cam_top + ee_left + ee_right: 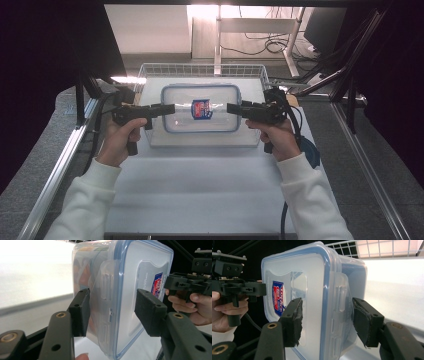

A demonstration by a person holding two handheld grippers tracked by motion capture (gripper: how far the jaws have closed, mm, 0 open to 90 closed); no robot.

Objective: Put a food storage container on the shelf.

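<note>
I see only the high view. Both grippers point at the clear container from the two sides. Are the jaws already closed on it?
Observer: No. The left gripper has open jaws around the side latch, with gaps.
Operator: And the right one?
Observer: The right gripper is also open around the container's other short end.
Operator: Is anything inside?
Observer: Yes, orange and green shapes show through the wall, too blurred to name.

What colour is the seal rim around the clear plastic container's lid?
Blue rim, clearest in the right gripper view.
</note>
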